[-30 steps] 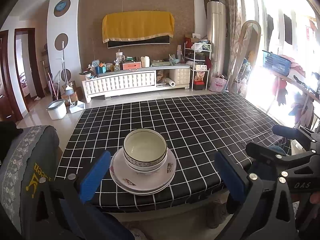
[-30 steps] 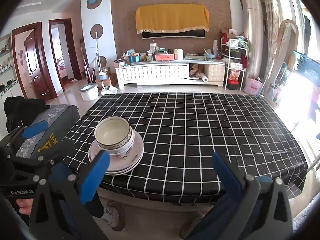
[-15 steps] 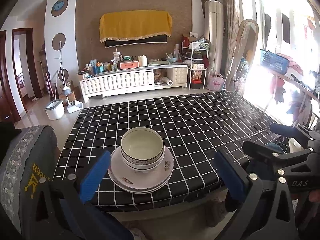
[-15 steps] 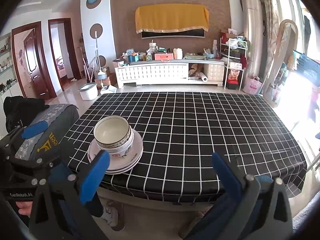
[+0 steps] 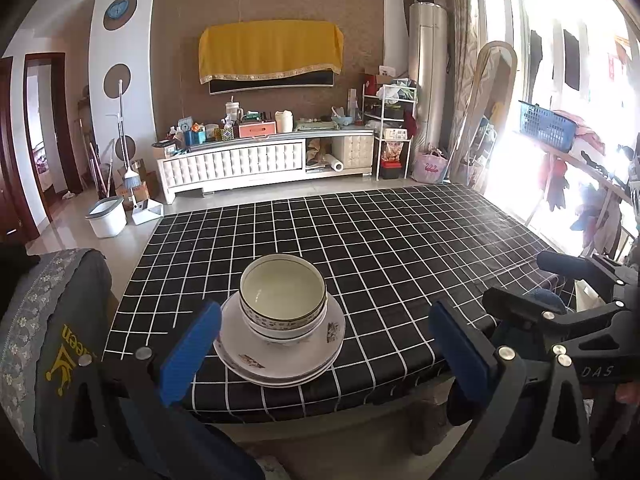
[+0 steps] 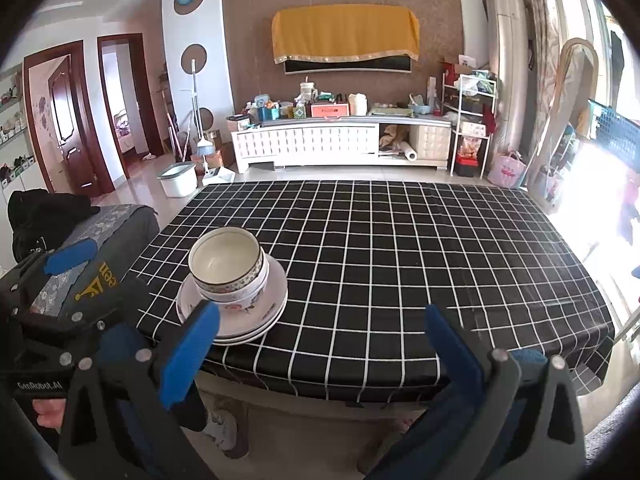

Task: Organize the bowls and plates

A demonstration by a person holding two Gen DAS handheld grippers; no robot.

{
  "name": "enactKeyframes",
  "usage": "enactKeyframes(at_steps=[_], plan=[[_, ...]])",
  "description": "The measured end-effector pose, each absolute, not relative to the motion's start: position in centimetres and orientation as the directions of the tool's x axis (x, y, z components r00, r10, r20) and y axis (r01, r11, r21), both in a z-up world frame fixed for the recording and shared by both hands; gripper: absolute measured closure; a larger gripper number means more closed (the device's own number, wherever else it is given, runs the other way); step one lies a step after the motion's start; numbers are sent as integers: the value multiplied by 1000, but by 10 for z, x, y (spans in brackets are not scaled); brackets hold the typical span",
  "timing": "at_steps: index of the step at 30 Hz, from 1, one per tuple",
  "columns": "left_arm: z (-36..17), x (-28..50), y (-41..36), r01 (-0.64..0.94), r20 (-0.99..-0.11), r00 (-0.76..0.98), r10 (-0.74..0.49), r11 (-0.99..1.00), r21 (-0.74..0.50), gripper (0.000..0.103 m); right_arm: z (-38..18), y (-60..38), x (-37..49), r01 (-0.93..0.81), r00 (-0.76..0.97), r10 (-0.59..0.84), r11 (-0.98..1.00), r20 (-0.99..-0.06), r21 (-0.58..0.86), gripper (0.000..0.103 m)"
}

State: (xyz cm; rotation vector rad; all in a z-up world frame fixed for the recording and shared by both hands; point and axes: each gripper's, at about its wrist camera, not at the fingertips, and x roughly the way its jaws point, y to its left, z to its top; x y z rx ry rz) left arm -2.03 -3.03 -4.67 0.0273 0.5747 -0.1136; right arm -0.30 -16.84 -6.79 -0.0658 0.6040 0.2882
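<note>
My left gripper (image 5: 324,356) and right gripper (image 6: 316,348) hang wide open and empty before the bench (image 6: 400,248). Near its front left edge, nested cream bowls (image 5: 283,298) with patterned bands sit on stacked white floral plates (image 5: 280,354).

Checked tablecloth (image 5: 400,248) — yellow drape (image 5: 270,50)

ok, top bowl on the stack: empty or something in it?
Empty. The top bowl sits upright in the stack on the plates, and both views show a bare, pale inside down to the bottom.
</note>
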Motion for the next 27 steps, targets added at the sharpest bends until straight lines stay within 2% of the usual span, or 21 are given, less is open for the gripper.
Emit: enactKeyframes(at_steps=[27], plan=[[-49, -28, -40, 111, -544, 833, -101, 994, -15, 0, -67, -172, -5, -295, 794, 243, 956, -557, -4, 0]])
